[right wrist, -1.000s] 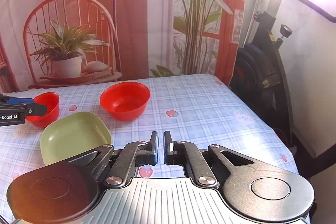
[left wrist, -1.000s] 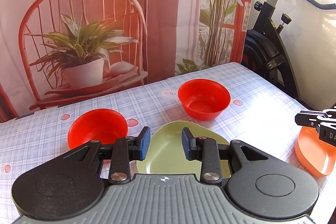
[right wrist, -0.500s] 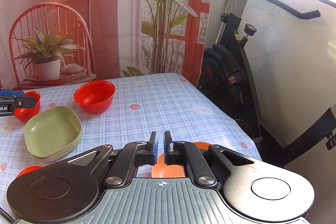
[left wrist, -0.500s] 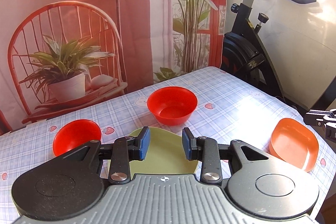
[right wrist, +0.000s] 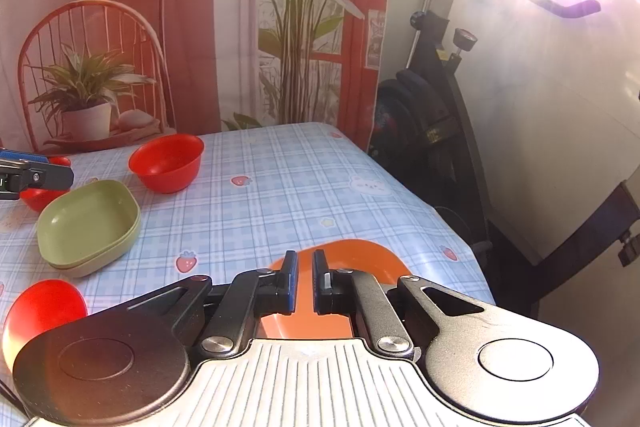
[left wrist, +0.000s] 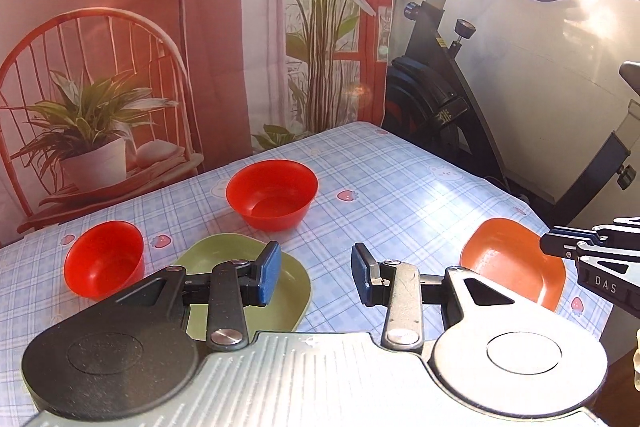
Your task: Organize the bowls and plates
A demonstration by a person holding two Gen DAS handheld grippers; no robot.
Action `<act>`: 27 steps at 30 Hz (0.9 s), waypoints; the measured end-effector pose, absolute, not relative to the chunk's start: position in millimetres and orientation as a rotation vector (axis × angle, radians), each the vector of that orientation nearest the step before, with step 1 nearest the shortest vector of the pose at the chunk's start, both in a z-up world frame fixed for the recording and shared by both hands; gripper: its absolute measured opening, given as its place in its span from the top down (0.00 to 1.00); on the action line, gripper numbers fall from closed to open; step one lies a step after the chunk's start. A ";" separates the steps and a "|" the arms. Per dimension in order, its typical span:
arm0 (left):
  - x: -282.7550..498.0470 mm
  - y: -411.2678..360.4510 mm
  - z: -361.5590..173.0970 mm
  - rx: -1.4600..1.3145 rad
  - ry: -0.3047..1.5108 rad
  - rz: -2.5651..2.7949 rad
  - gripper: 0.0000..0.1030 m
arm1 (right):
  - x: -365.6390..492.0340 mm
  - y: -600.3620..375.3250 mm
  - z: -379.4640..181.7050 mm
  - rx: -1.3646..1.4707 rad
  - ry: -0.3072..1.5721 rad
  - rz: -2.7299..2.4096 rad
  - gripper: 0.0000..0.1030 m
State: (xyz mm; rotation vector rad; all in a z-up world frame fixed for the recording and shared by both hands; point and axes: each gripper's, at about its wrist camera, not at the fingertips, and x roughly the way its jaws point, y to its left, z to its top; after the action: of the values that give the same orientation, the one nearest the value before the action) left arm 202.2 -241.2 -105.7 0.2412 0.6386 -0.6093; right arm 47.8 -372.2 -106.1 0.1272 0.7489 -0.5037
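A green square plate (left wrist: pixel 240 283) lies on the checked tablecloth (left wrist: pixel 400 195), stacked on another like it in the right wrist view (right wrist: pixel 88 223). A large red bowl (left wrist: pixel 272 195) stands behind it and a small red bowl (left wrist: pixel 104 259) to its left. An orange plate (left wrist: pixel 512 263) lies near the table's right edge. My left gripper (left wrist: pixel 314 277) is open and empty above the green plate's right edge. My right gripper (right wrist: pixel 304 281) is nearly shut, empty, above the orange plate (right wrist: pixel 352 255). Another red dish (right wrist: pixel 44 307) lies at the front left.
An exercise bike (left wrist: pixel 448 99) stands just past the table's right edge. A printed backdrop (left wrist: pixel 160 47) with chair, lamp and plants hangs behind the table. The right gripper's tip (left wrist: pixel 592 259) shows at the right in the left wrist view.
Both grippers have pulled back and up from the table, so more of it shows. The orange plate has come into view under my right gripper. Jaw gaps are unchanged.
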 end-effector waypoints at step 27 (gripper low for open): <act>215.3 -365.9 -196.7 0.304 0.848 -0.833 0.52 | 2.2 -476.3 -186.9 0.330 0.784 -0.655 0.85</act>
State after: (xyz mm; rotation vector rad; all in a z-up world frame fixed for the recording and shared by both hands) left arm 215.2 -365.9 -196.7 0.3040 0.8484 -0.8330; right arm 2.2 -476.3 -186.9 0.3299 0.7842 -0.6549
